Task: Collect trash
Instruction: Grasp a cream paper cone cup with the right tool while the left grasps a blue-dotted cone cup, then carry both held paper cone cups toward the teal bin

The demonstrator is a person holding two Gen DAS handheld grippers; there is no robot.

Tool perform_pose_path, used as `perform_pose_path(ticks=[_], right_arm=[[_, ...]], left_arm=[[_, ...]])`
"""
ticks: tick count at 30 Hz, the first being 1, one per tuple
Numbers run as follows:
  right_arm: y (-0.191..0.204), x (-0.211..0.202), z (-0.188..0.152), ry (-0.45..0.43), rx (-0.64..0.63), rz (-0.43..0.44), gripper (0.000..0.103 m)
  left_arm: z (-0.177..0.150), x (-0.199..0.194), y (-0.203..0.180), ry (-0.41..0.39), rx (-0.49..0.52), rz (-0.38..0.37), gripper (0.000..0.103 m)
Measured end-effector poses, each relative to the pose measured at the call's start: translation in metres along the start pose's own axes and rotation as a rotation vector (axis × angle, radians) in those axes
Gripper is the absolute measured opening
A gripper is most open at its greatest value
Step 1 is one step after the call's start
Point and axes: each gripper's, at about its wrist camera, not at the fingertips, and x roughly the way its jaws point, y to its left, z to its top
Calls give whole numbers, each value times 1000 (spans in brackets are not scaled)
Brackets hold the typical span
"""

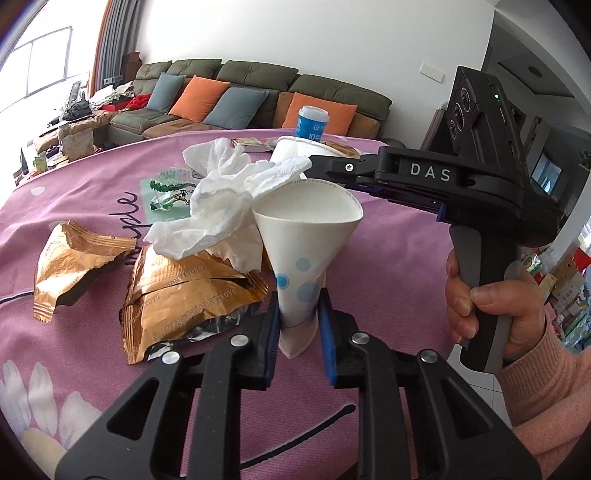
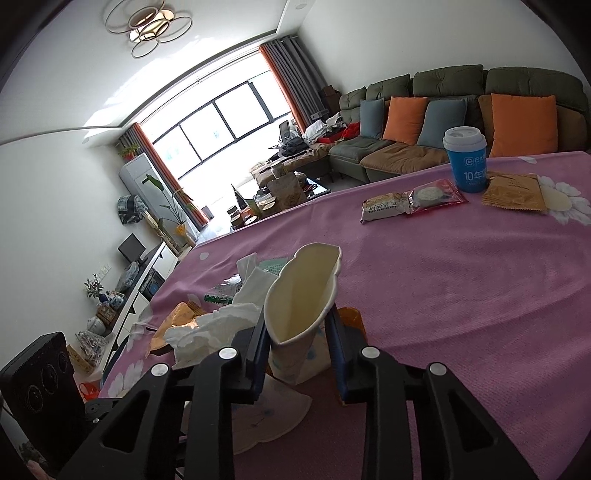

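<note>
White paper cone [image 1: 301, 258], blue dots; pink floral tablecloth [image 1: 388, 258]; gold wrappers [image 1: 184, 299].

Both views are being lit by daylight from a large window [image 2: 218, 122], which is being blown out to plain white in the right wrist view and at the left edge of the left wrist view. A ceiling lamp [image 2: 149, 27] is being seen only faintly aglow. Soft, weak shadows are being cast on the pink tablecloth [image 2: 461, 295] under the crumpled wrappers. Straight lines are being bent strongly by the fisheye lenses, and the corners are being darkened to black. The near black gripper parts are being rendered slightly soft; the sofa [image 1: 236, 85] is being kept reasonably sharp. No motion blur is being shown.
</note>
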Motion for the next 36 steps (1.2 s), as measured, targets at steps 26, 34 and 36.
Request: perform_pose_path(ticks=[26, 34, 36], right_arm=[[40, -48, 31, -146, -107, 85, 24], [77, -32, 26, -102, -159, 189, 24], [87, -24, 25, -83, -173, 214, 24]], left_arm=[[-24, -103, 20, -149, -5, 71, 20], [-28, -124, 36, -165, -58, 147, 20], [-30, -130, 42, -169, -75, 165, 20]])
